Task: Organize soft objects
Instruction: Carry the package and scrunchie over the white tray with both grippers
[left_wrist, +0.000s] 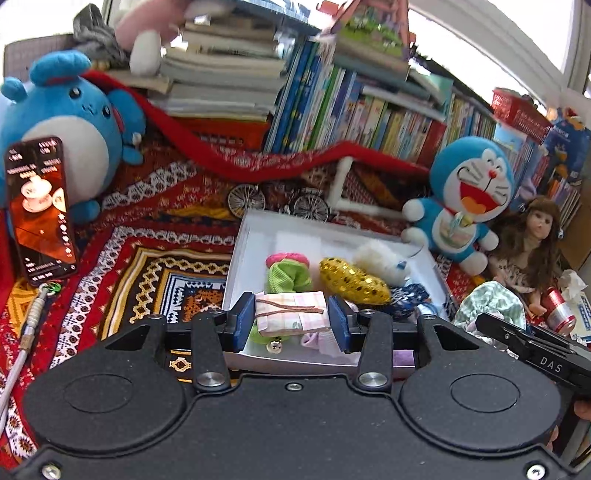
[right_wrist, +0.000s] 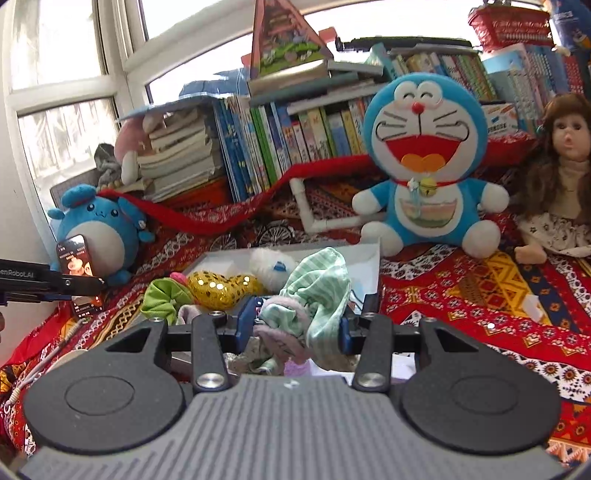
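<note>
Left claw (left_wrist: 291, 322): clenched on a folded pink-checked cloth bundle (left_wrist: 291, 312), blue pads pressing both its sides, held above the near edge of the white box (left_wrist: 243, 236).
Right claw (right_wrist: 300, 325): clenched on a green-and-white striped cloth (right_wrist: 321, 284) bunched with a mauve fabric piece (right_wrist: 284, 308), over the near right part of the white box (right_wrist: 365, 254).
White box: lying open on the patterned red rug (left_wrist: 147, 229), near the middle of the scene.
Box contents: green scrunchie with pink rim (left_wrist: 288, 271) at left, gold sequinned pouch (left_wrist: 352, 280) in the middle, white fluffy toy (left_wrist: 380, 256) just behind the pouch, blue patterned fabric (left_wrist: 408, 295) at near right.
Doraemon plush (right_wrist: 424, 162): sitting upright on the rug, far right of the box.
Doll (right_wrist: 561, 173): long brown hair, right of the Doraemon plush.
Round blue plush (left_wrist: 70, 129): far left, phone (left_wrist: 38, 208) with a lit screen leaning against it.
Red scarf (left_wrist: 236, 155): draped from the round blue plush across the rug before the books (left_wrist: 369, 110).
</note>
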